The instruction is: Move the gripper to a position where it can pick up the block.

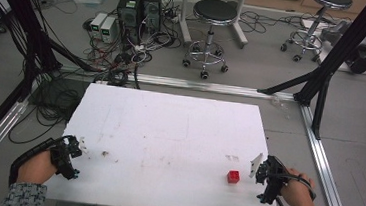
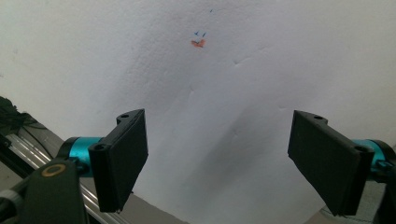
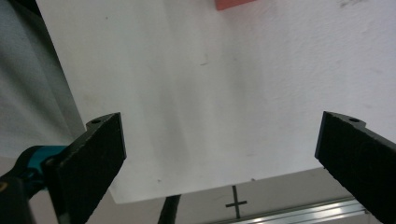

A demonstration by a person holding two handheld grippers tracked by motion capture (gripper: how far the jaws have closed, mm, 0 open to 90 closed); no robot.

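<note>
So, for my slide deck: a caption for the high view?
Two open hand-held claws, left claw and right claw, flank a small red cube on a white foam table.

You're in a lab. Black tangled cables [image 1: 124,58] and computer towers [image 1: 139,9] sit on grey floor. Round black stools [image 1: 214,13] stand behind your white foam table [image 1: 168,132].

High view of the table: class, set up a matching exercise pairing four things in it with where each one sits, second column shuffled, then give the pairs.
Things:
1. red block
2. left gripper
3. right gripper
4. round black stool

Places:
A. on the floor beyond the far edge of the table
B. over the near right edge of the white table, jaws open
C. on the table top, near its near right corner
D. over the near left edge of the table, jaws open

Pairs: 1-C, 2-D, 3-B, 4-A
</note>
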